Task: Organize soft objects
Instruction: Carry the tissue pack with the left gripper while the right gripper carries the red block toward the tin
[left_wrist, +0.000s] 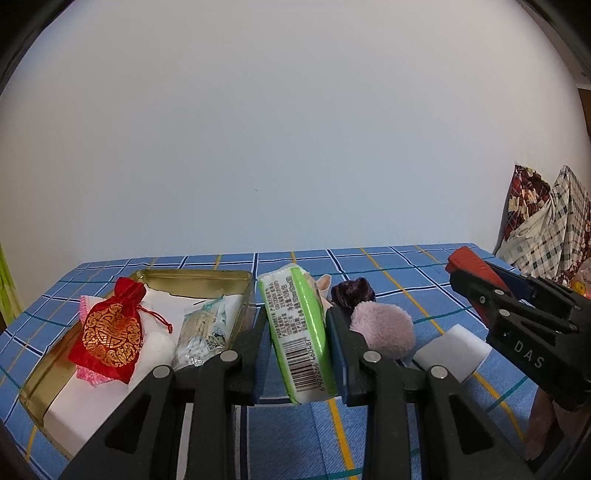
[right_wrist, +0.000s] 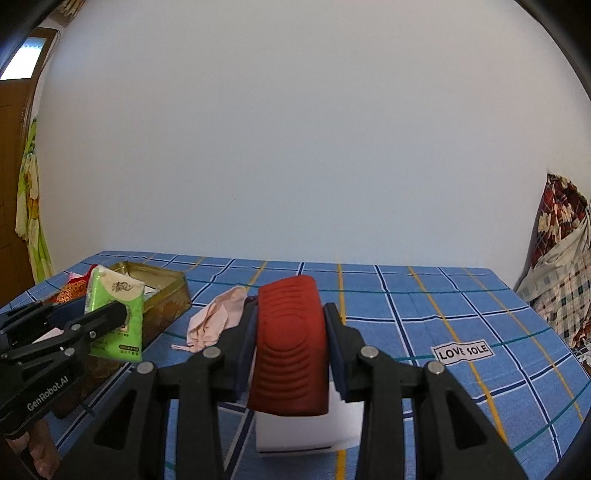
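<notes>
- The left tongs (left_wrist: 297, 343) clamp a green tissue pack (left_wrist: 295, 332) by its flat sides, held clear above the blue checked worktop (left_wrist: 388, 435) just right of the gold tin (left_wrist: 207, 275). The soft pack could squash and slide out.
- The right tongs (right_wrist: 290, 354) pinch a ribbed red pad (right_wrist: 290, 350), further right of the tin; it could drop onto the white block (right_wrist: 306, 428) below.
- The tin already holds a red pouch (left_wrist: 110, 336) and a cotton-swab packet (left_wrist: 201, 332); a crowded drop could leave the pack perched on its rim.
- Beyond the pack, the pink puff (left_wrist: 382, 328) and purple scrunchie (left_wrist: 351, 290) could be knocked aside.
</notes>
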